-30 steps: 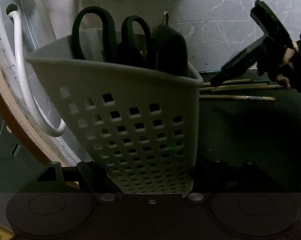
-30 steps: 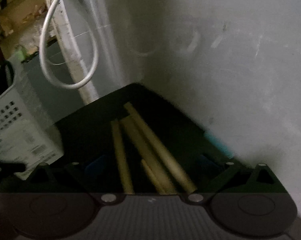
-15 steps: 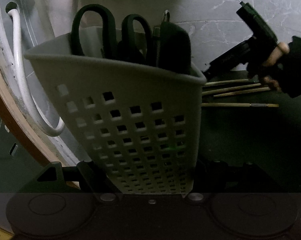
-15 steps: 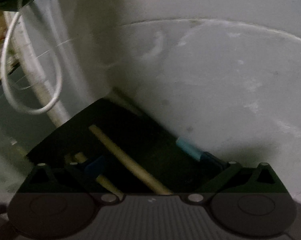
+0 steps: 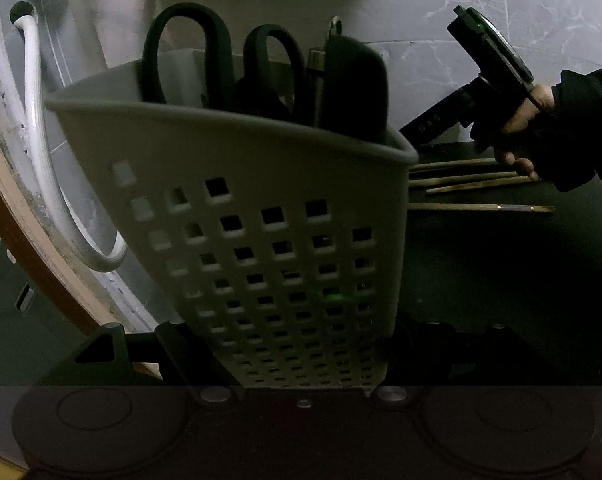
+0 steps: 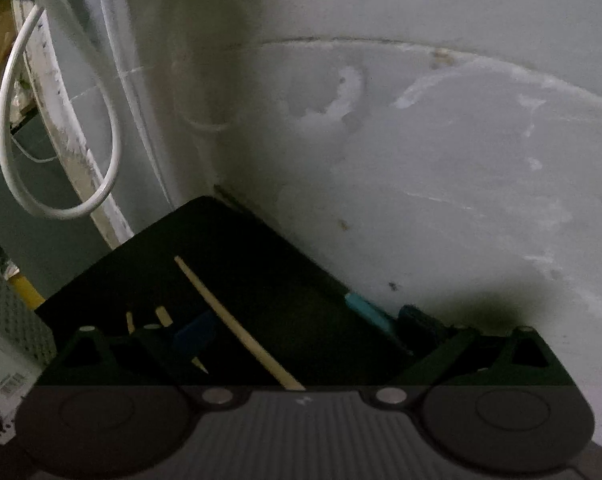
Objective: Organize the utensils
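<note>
A white perforated basket (image 5: 261, 184) fills the left wrist view, tilted, with my left gripper (image 5: 301, 340) shut on its lower part. Black-handled scissors (image 5: 217, 60) and a dark-handled utensil (image 5: 353, 88) stand in it. Several wooden chopsticks (image 5: 461, 180) lie on the dark mat (image 5: 501, 280) to its right. A hand (image 5: 529, 116) holds my right gripper (image 5: 433, 124) just above them, its tips hidden behind the basket rim. In the right wrist view, my right gripper (image 6: 305, 328) is open, and one chopstick (image 6: 237, 324) runs between its fingers, untouched.
A white hose (image 5: 41, 168) loops down the wall at left. A pale marbled wall (image 6: 421, 140) rises right behind the mat. A teal-handled item (image 6: 367, 312) lies along the wall's foot. The basket's corner (image 6: 5, 320) shows at the right wrist view's left edge.
My right gripper has shifted toward the wall and turned, so the chopsticks slid down and left in its view and fewer show. The basket and my left gripper stay still.
</note>
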A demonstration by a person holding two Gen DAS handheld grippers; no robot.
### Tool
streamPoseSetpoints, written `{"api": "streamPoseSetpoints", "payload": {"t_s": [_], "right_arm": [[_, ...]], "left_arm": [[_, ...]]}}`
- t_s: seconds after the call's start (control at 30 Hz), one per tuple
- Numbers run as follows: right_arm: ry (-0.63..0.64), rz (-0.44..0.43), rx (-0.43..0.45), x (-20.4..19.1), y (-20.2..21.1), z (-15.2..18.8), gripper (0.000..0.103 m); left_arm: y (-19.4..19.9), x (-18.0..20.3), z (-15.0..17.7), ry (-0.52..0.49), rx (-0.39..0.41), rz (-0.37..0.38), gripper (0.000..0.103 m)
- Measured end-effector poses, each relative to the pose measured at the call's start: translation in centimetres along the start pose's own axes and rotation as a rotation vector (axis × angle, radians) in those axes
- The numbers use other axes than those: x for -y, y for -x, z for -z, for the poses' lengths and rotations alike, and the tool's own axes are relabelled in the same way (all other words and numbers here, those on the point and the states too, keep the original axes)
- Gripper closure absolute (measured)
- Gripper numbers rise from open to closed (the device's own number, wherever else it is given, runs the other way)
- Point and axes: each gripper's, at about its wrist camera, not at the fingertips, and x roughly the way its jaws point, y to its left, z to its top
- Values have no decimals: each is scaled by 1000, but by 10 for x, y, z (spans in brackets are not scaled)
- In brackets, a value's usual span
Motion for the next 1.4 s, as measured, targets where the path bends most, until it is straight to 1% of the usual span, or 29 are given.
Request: {"api": "streamPoseSetpoints", "payload": {"t_s": [0.03,0.07,0.1,0.2,0.3,0.37,0.43,0.57,0.63,0.67,0.73,0.83,0.93,1.0,1.07,1.1,1.13,1.17,1.2,1.27,1.33,1.4], "right_arm": [[7,-6,-14,-1,-2,-1,1],[12,-31,-40,-3,-2,-3,3],[4,-85,-90,-2,-3,-4,3],[51,-107,-113,-9,4,-5,5],[69,-134,-139,-11,10,-3,5],[94,-127,-152,-13,13,1,5],[88,-147,-168,-14,13,4,5],[122,-150,-163,-24,23,8,5],[146,-160,-151,-28,33,10,5],[160,-165,-144,-24,46,14,5],[203,-174,-143,-31,60,19,5],[263,-177,-183,-41,72,30,9],[294,-157,-224,-48,80,42,12],[282,-148,-237,-46,87,48,19],[263,-138,-246,-43,92,54,36],[263,-124,-249,-42,94,57,41],[270,-104,-236,-42,96,60,49],[274,-89,-226,-41,97,62,55],[269,-81,-223,-40,98,62,59],[268,-68,-217,-37,102,62,78],[289,-53,-219,-37,100,64,91],[322,-29,-228,-37,103,68,94]], "left_arm": [[0,0,0,2,1,0,22],[0,-1,0,5,2,1,22],[0,0,0,5,3,1,22],[0,-1,1,6,5,4,22],[1,-2,2,6,7,8,22],[1,-2,2,5,8,9,22],[1,-3,3,3,9,12,22],[2,-5,3,1,11,14,22],[2,-5,3,0,14,15,22],[3,-5,3,2,15,14,22],[3,-5,4,3,16,15,22],[3,-5,4,4,19,18,22],[3,-6,6,4,21,19,22],[4,-6,7,5,22,19,22],[4,-6,8,2,21,18,22],[4,-6,9,-1,20,18,22],[5,-5,9,-4,20,18,22],[7,-5,10,-7,20,17,22],[7,-5,10,-10,21,17,22],[7,-4,10,-11,20,17,22],[7,-4,11,-10,21,16,22],[7,-3,11,-8,22,15,22]]}}
